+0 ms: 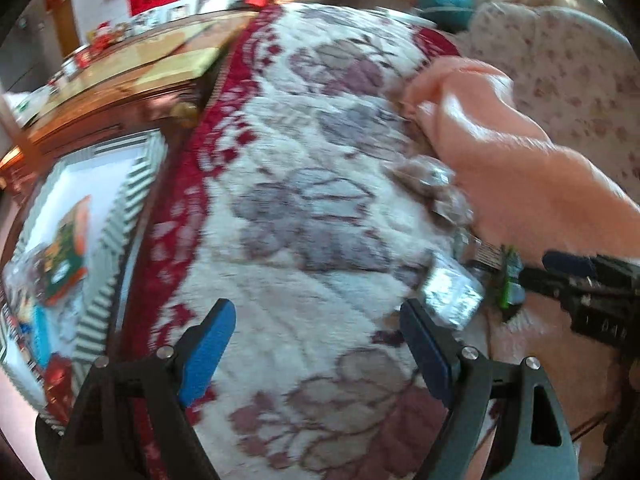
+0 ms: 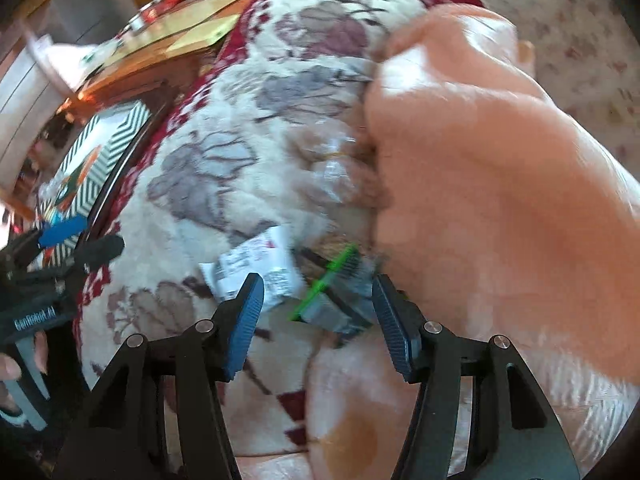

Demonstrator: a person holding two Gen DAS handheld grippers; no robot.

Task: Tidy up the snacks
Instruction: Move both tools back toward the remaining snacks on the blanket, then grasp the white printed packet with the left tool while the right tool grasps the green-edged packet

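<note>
Snacks: blurred white, grey and green-edged packets on floral blanket beside peach cloth. Right gripper jaws part-open, straddling grey packet; left gripper jaws wide, empty.

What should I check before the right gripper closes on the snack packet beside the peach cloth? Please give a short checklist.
1. Right gripper jaws apart: ok.
2. Grey packet with green stripe between the pads: ok, though blurred.
3. White packet clear of the jaws: not ok, it touches the near pad.
4. Peach cloth clear of the jaws: cannot tell.
5. Left gripper empty and open: ok.
6. Striped box ready to receive snacks: ok.
</note>
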